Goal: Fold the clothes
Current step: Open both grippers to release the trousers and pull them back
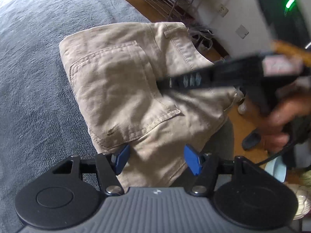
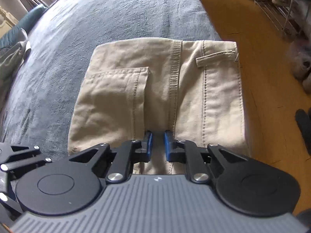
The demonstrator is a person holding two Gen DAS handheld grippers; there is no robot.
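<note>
Bed cover [image 2: 77,38]: grey-blue and plush, it fills the left of both views.
Trousers [image 2: 165,89]: beige, folded into a thick block, they lie on the bed cover at its right edge beside the wooden floor [image 2: 243,19]; a back pocket, a stitched seam and a belt loop face up.
Left gripper [image 1: 156,158]: it is poised over the near end of the trousers, blue pads wide apart, with cloth showing below the gap and nothing pinched.
Right gripper [image 2: 157,145]: its pads are drawn close with a narrow gap left, cloth showing through it; whether they pinch the fabric cannot be told.
Hand [image 1: 281,120]: blurred at the right, it holds the right gripper's handle.
Shoe rack [image 2: 278,3]: a wire one, far right on the floor.
</note>
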